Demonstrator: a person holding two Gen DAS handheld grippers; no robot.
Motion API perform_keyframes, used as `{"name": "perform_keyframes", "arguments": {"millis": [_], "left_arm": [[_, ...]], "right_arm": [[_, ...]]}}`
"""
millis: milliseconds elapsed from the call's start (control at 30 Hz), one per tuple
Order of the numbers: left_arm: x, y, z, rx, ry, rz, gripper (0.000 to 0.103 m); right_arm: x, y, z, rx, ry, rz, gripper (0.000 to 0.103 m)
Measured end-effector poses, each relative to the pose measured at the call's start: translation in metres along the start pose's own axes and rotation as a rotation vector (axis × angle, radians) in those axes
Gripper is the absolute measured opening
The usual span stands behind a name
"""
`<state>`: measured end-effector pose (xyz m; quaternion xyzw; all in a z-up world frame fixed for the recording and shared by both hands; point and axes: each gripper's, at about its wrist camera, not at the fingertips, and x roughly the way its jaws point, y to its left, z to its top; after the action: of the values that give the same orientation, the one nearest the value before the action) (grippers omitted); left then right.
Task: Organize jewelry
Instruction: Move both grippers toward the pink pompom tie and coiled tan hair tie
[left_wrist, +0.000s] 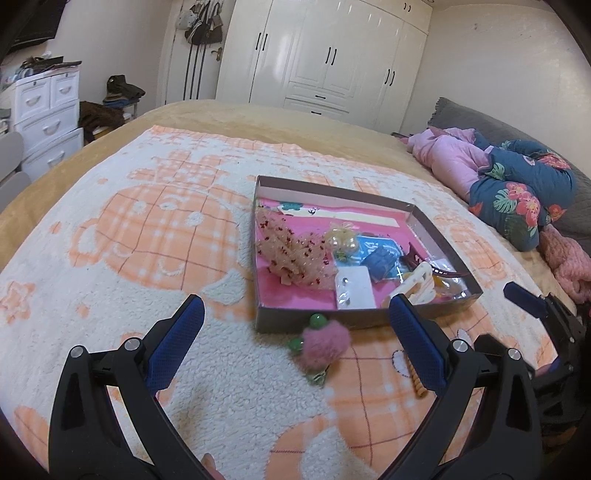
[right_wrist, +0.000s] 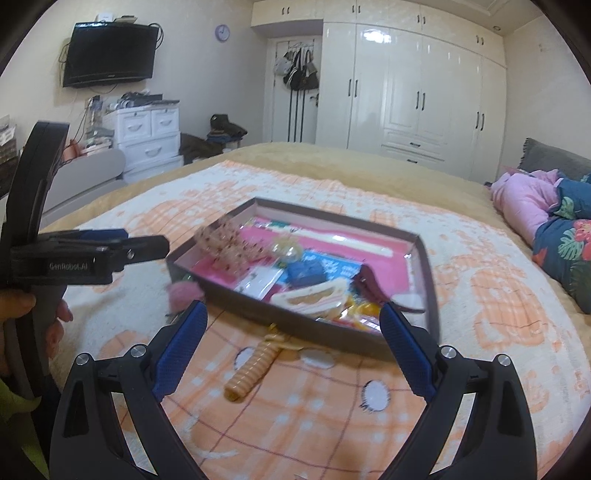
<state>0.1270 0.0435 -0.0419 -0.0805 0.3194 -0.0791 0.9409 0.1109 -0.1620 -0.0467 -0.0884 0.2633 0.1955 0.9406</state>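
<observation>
Most of the jewelry is already in the box (left_wrist: 439, 236), which sits on the blanket (left_wrist: 110, 258) near the middle of the bed. Inside it lie a lacy bow (left_wrist: 291, 251), a pearl clip (left_wrist: 341, 240), a blue clip (left_wrist: 380, 260), a white card (left_wrist: 352, 288), a cream claw clip (left_wrist: 415, 282) and a dark red clip (left_wrist: 419, 260). Two things are left out on the blanket — a pink fluffy clip (left_wrist: 323, 345) with green beads, just beside the box's near edge, and an orange ribbed clip (right_wrist: 251, 373), also close to that edge. The left gripper (left_wrist: 295, 339) is spread wide and holds nothing; the fluffy clip lies between its fingers. The right gripper (right_wrist: 291, 349) is spread wide too and empty, with the orange clip between its fingers. So the job looks nearly done — two pieces still need to go in.
</observation>
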Motion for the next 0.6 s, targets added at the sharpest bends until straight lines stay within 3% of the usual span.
{"name": "perform_keyframes", "arguments": {"millis": [300,600], "left_arm": [[0.012,0.008,-0.012,-0.006,0.046,-0.002,0.091],[0.03,0.007,-0.023,-0.005,0.102,-0.024,0.091]], "right_arm": [[0.025,0.008,-0.017,0.023,0.088,0.048,0.09],[0.053,0.006,-0.028,0.094,0.202,0.097,0.066]]}}
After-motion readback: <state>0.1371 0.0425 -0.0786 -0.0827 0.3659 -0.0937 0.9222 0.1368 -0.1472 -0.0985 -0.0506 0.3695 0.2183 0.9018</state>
